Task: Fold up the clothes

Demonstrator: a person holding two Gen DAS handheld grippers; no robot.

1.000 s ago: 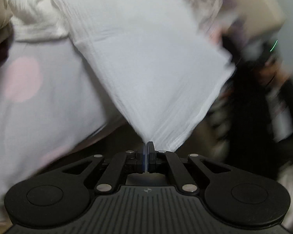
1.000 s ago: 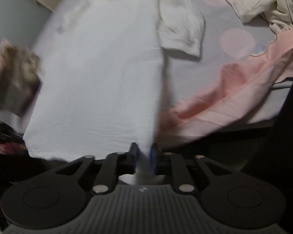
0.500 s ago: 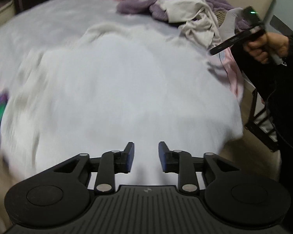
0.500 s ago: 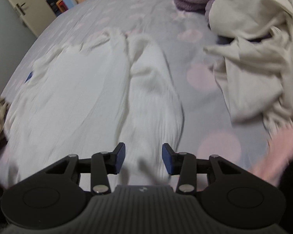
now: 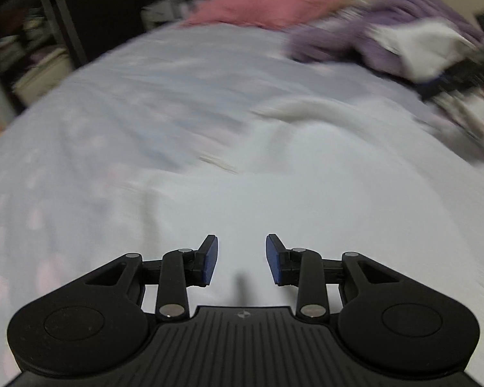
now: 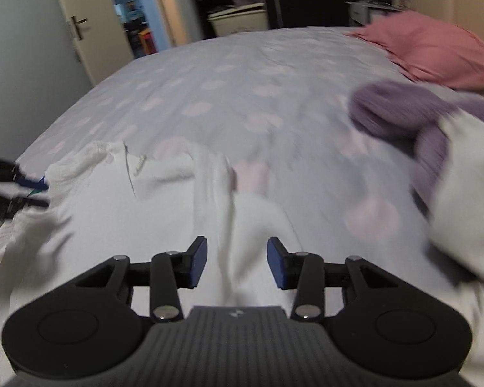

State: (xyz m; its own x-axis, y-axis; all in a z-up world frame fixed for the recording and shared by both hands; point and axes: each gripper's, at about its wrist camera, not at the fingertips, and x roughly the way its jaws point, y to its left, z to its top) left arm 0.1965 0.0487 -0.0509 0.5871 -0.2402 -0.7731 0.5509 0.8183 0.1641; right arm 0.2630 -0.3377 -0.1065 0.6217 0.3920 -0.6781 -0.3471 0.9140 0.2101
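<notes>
A white garment [image 5: 306, 187] lies spread flat on the bed, blurred by motion in the left wrist view. My left gripper [image 5: 241, 251] hovers open over its near part with nothing between the fingers. In the right wrist view the same white garment [image 6: 119, 206] shows a folded-in sleeve running toward the camera. My right gripper [image 6: 236, 253] stands open above that sleeve, holding nothing. The left gripper's tips [image 6: 29, 190] appear at the far left edge of the right wrist view, by the garment's corner.
The bed [image 6: 242, 80] has a pale cover with pink dots. A pink pillow [image 6: 435, 48] lies at the head. A purple garment [image 6: 400, 113] and a cream one [image 6: 464, 200] are heaped at the right. A door [image 6: 77, 29] and shelves stand beyond.
Both grippers let go of the white garment, which dropped from hanging to lying flat on the bed. Both have since moved forward over it with their jaws wider apart.
</notes>
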